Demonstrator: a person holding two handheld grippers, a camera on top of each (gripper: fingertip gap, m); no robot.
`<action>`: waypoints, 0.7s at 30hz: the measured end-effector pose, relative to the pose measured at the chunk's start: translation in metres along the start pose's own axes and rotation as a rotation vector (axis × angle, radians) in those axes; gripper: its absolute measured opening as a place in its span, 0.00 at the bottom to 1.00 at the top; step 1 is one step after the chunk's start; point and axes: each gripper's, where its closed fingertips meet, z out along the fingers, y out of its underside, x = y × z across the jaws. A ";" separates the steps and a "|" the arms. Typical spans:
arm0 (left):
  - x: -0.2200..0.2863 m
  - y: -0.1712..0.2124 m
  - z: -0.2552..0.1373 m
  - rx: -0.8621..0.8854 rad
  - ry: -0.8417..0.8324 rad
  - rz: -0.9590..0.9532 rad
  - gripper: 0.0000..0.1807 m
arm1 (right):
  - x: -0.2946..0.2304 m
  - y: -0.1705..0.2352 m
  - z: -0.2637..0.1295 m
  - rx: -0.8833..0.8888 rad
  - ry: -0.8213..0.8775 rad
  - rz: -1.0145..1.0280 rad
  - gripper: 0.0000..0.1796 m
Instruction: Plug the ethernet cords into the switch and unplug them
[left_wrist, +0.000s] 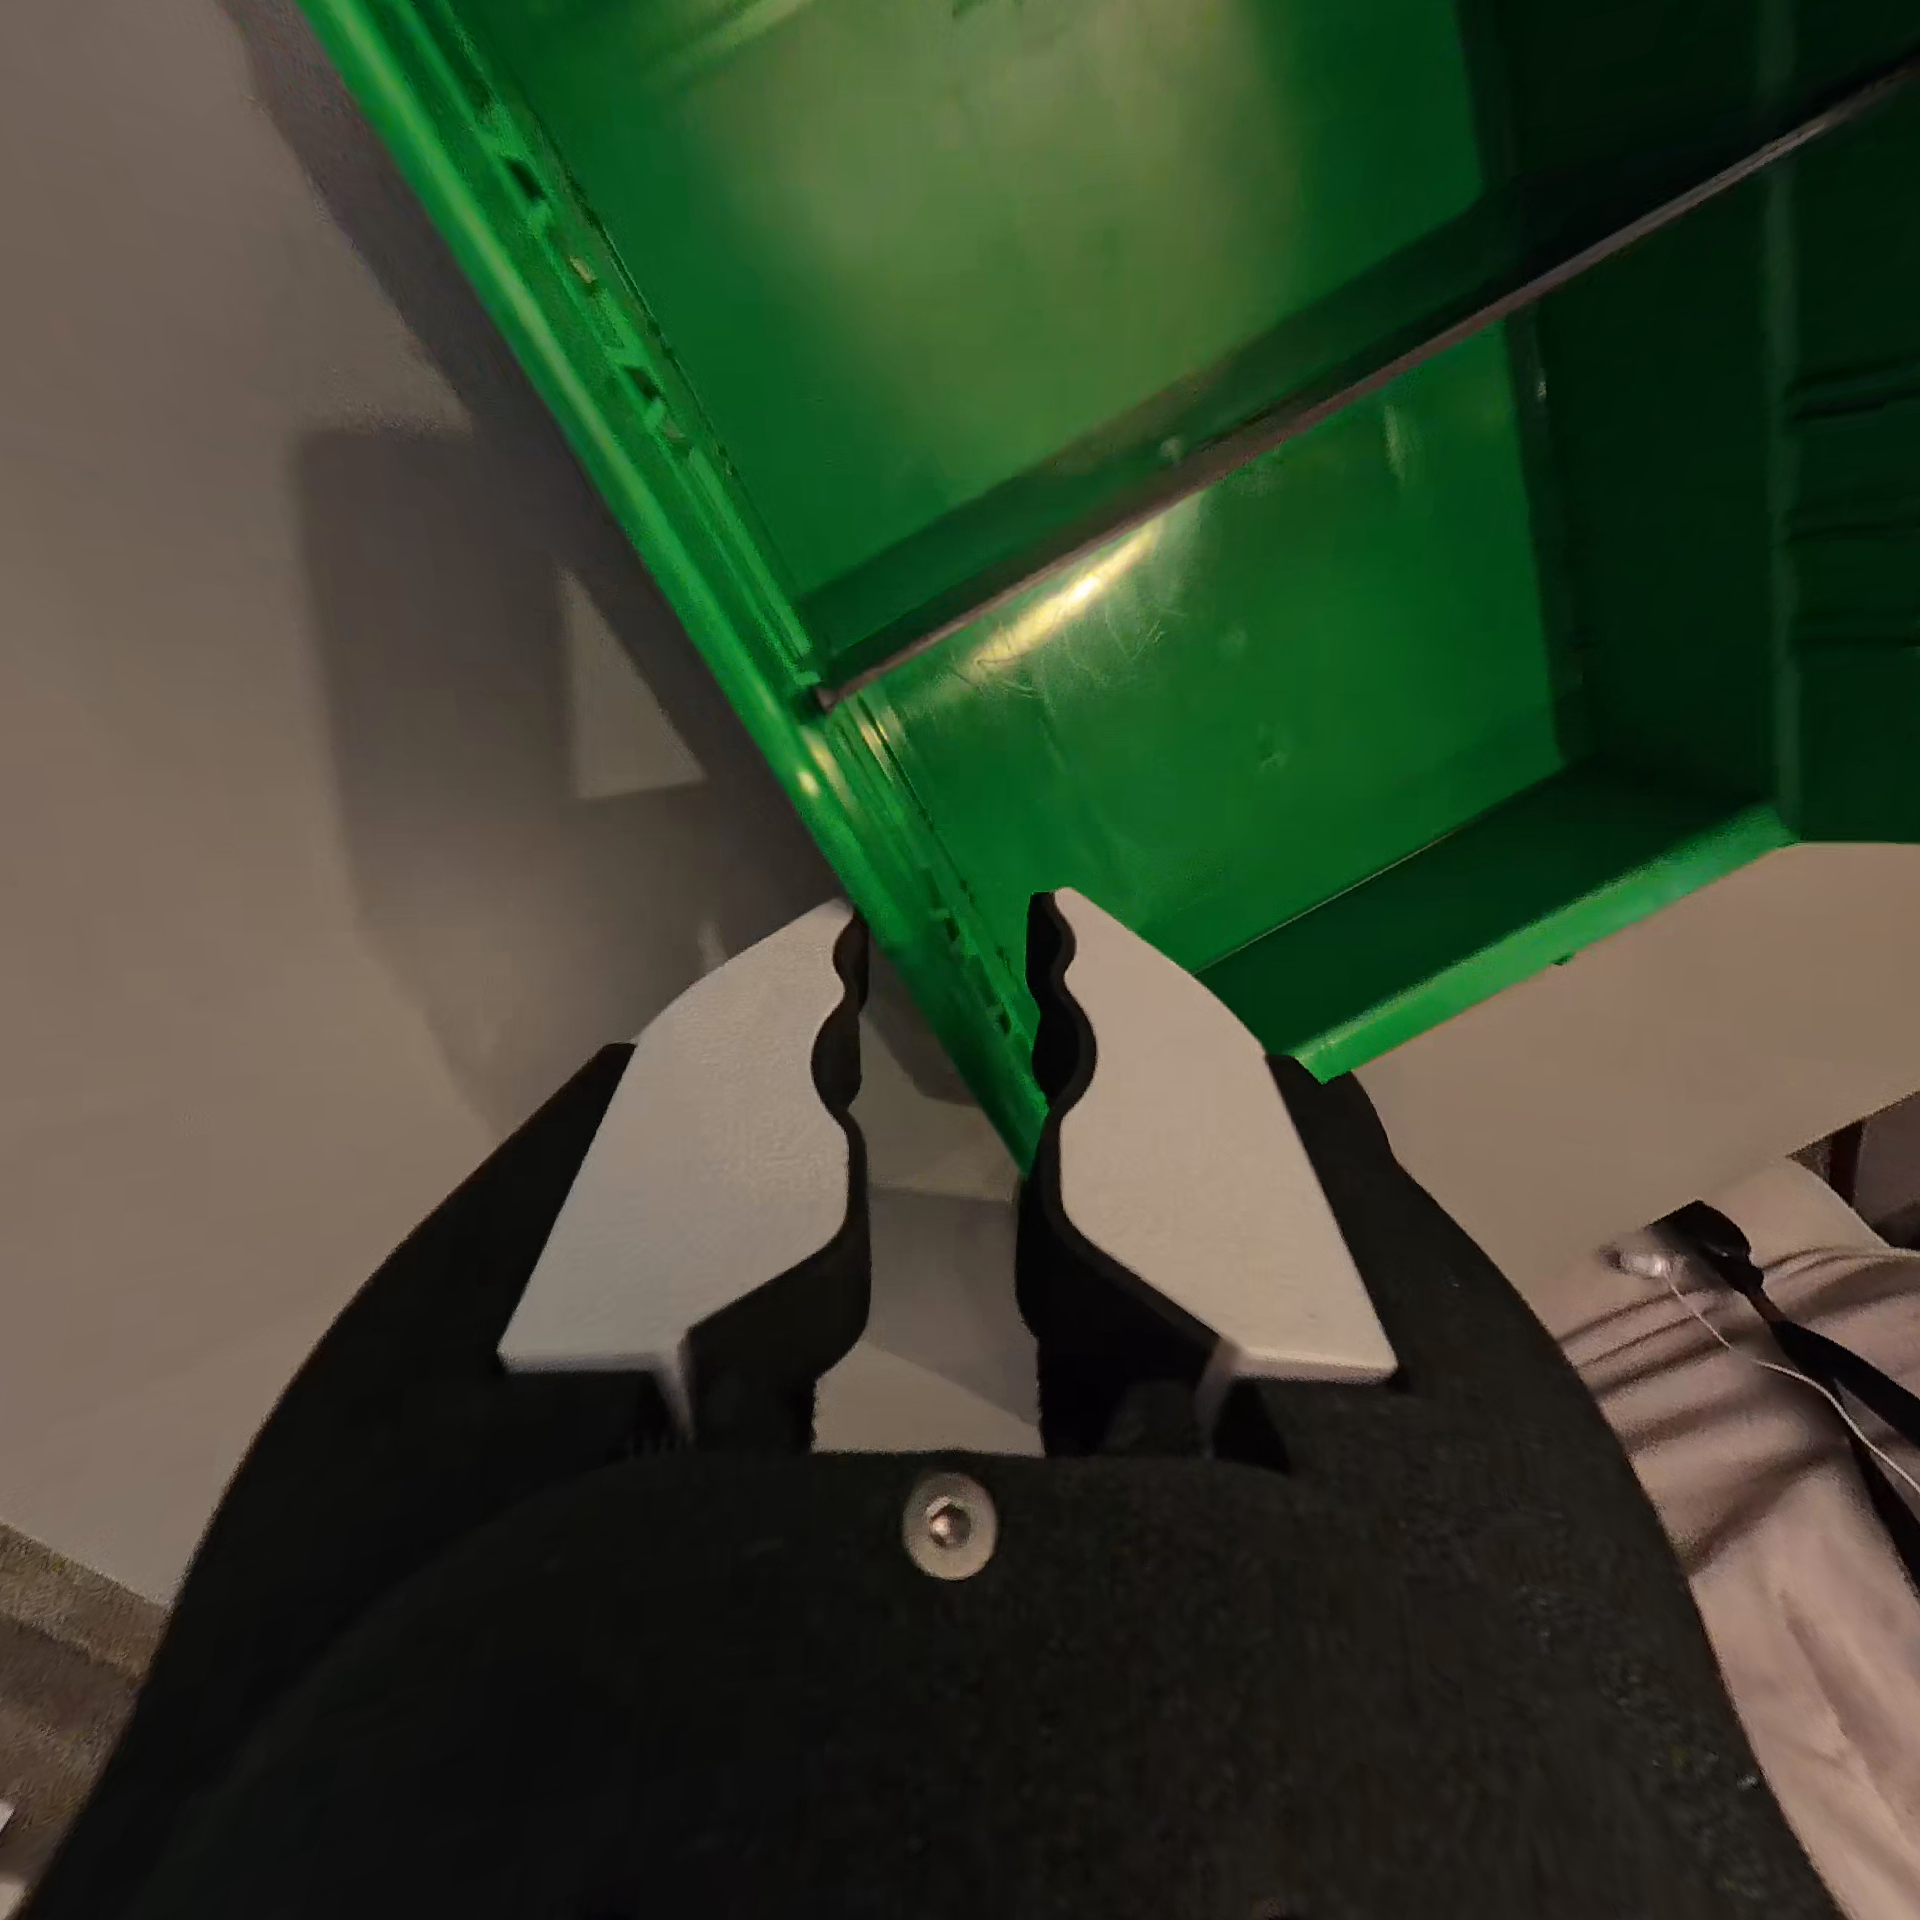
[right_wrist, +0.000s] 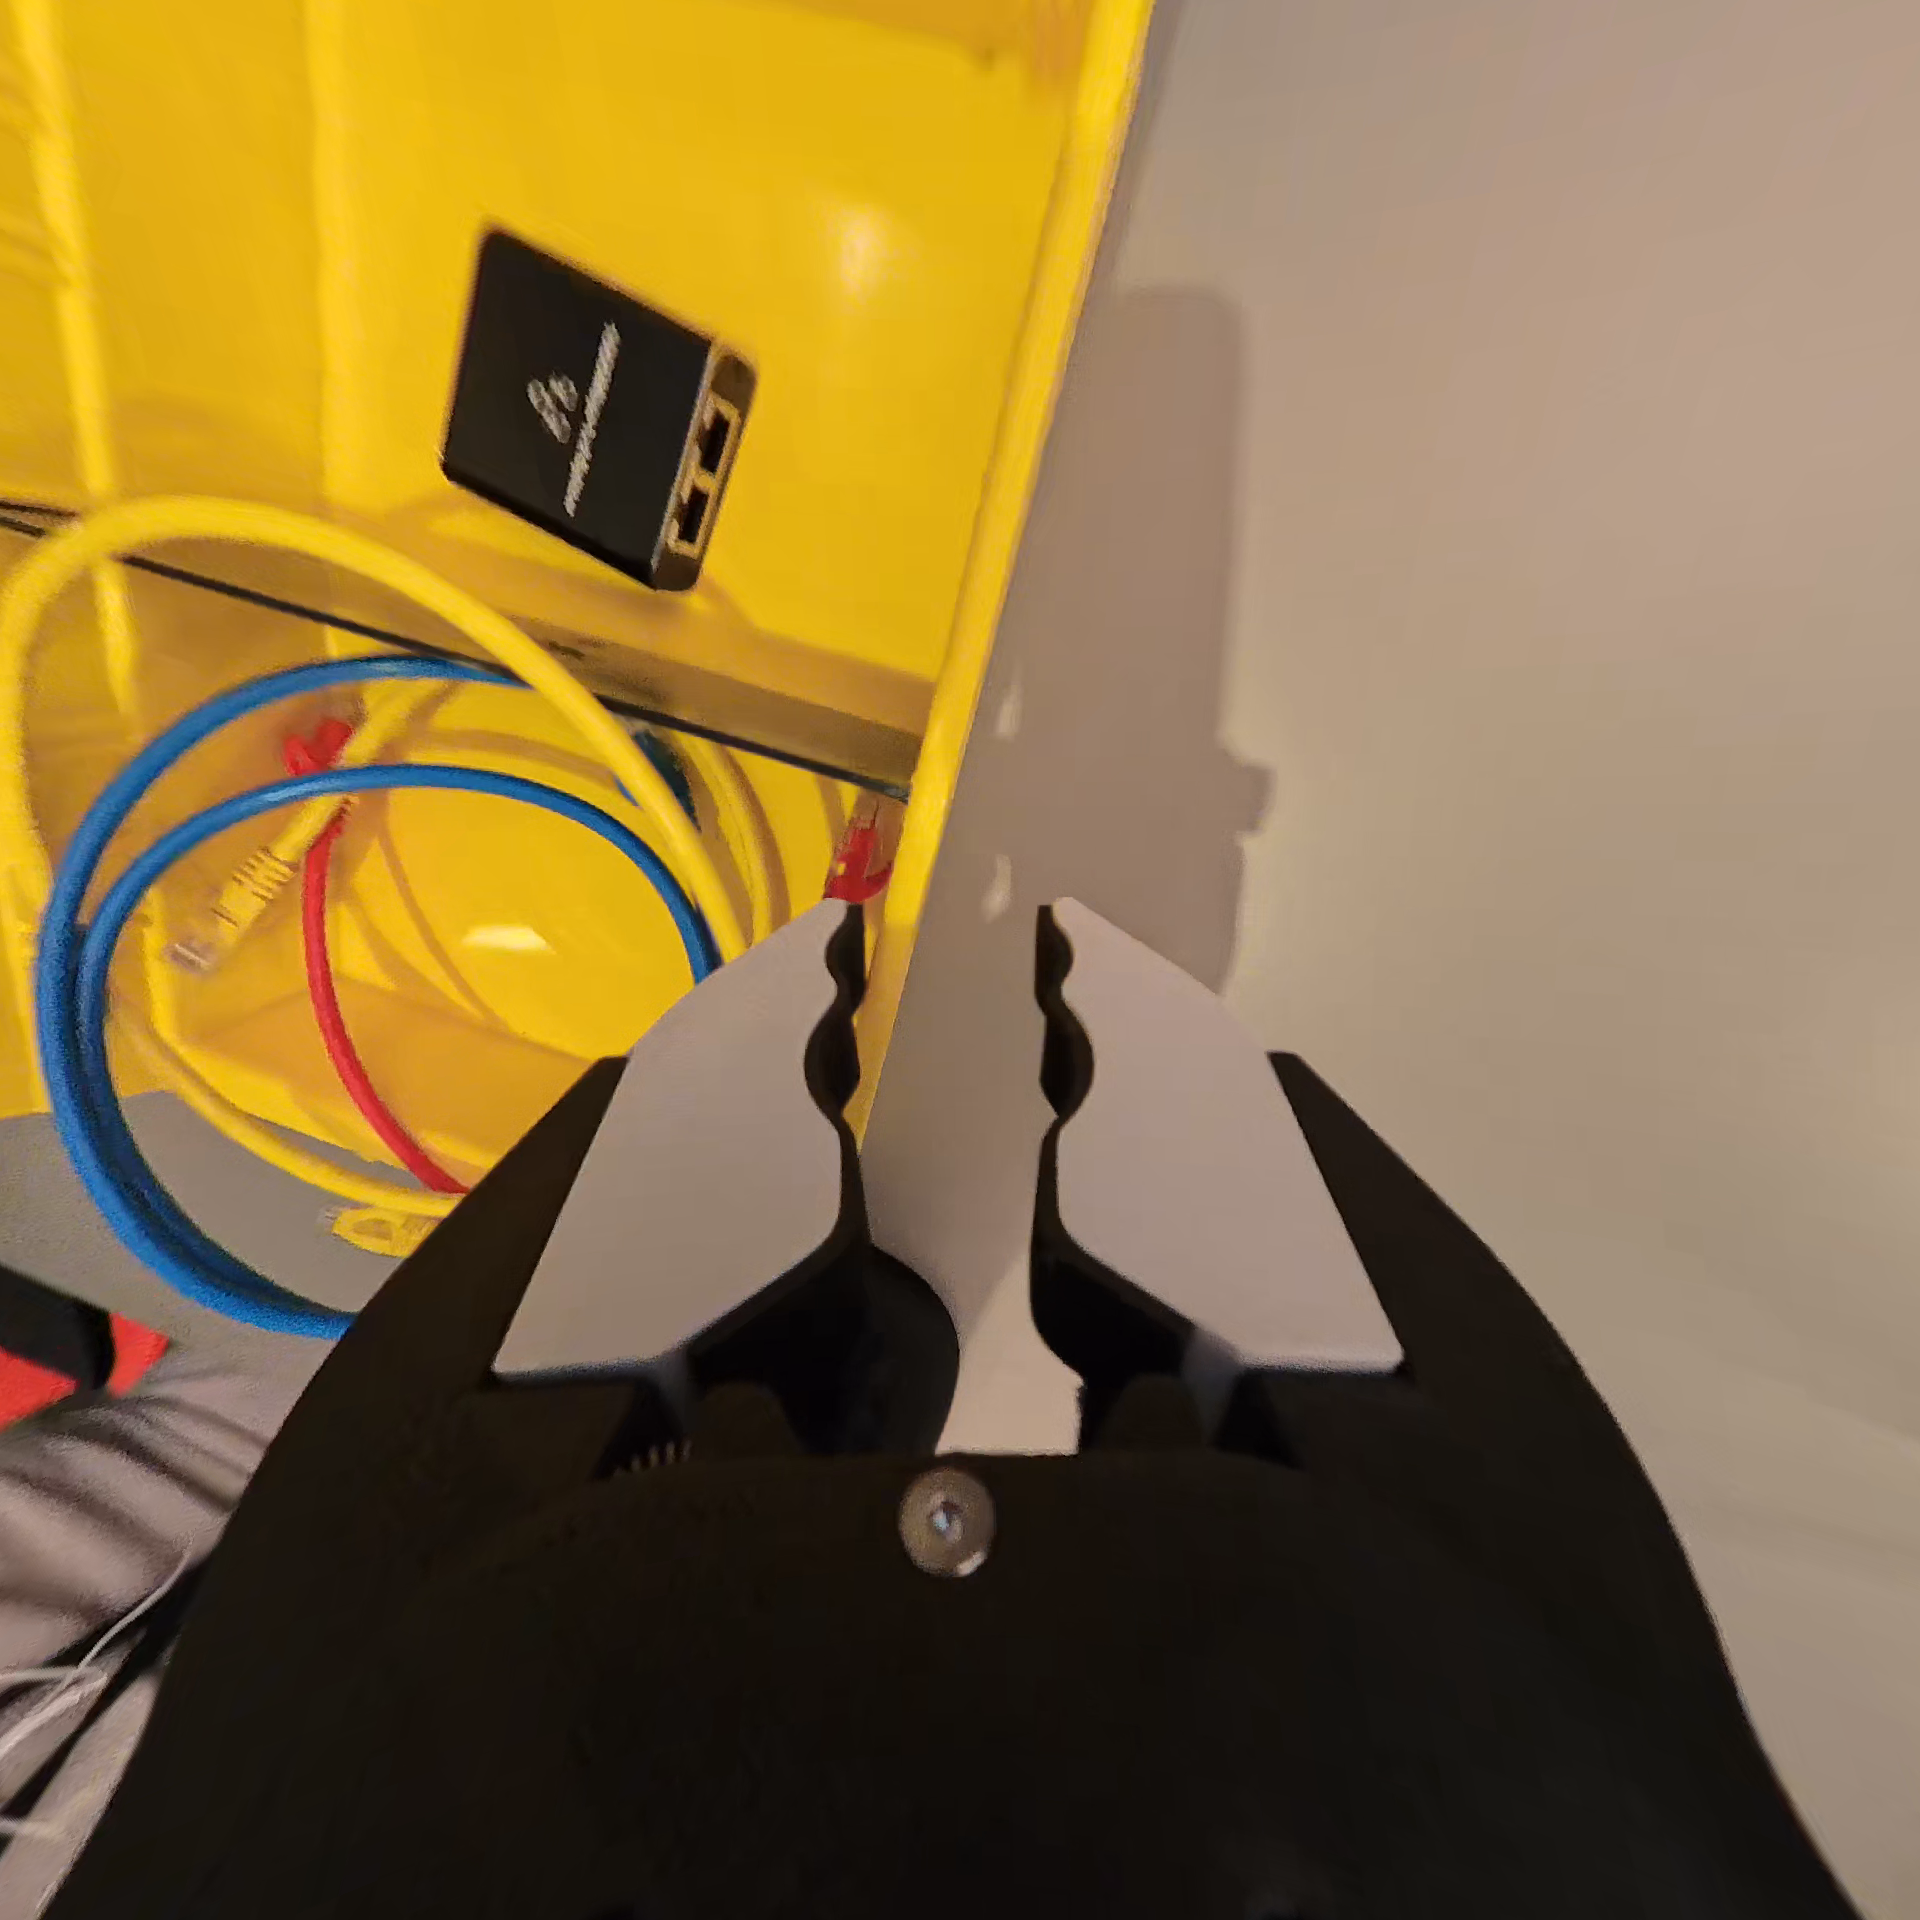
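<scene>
In the right wrist view a small black switch (right_wrist: 597, 407) lies in the far compartment of a yellow bin (right_wrist: 1039, 436), its ports facing right and empty. The near compartment holds coiled yellow (right_wrist: 540, 644), blue (right_wrist: 94, 1039) and red (right_wrist: 343, 1039) ethernet cords with loose plugs; a red plug (right_wrist: 862, 847) lies by the bin's right wall. My right gripper (right_wrist: 948, 914) is open and empty, straddling that wall's near end. My left gripper (left_wrist: 943, 909) is open and empty, its jaws either side of a green bin's left rim (left_wrist: 914, 935).
The green bin (left_wrist: 1143, 416) has a thin divider (left_wrist: 1351, 395) and both its compartments are bare. Both bins stand on a white table (right_wrist: 1507, 623). Grey fabric (left_wrist: 1766, 1507) lies at the near edge, in the right wrist view too (right_wrist: 104, 1507). Tip to tip, the grippers are about 45 cm apart.
</scene>
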 end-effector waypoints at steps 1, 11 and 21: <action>-0.001 0.000 -0.007 0.031 -0.007 0.005 0.16 | 0.001 -0.004 -0.011 0.053 0.015 0.007 0.19; -0.002 -0.025 -0.113 0.570 -0.161 0.105 0.15 | -0.198 -0.063 -0.159 1.005 -0.289 -0.468 0.24; 0.066 -0.040 -0.193 1.006 -0.149 0.318 0.15 | -0.255 -0.050 -0.006 0.168 -0.092 -0.381 0.22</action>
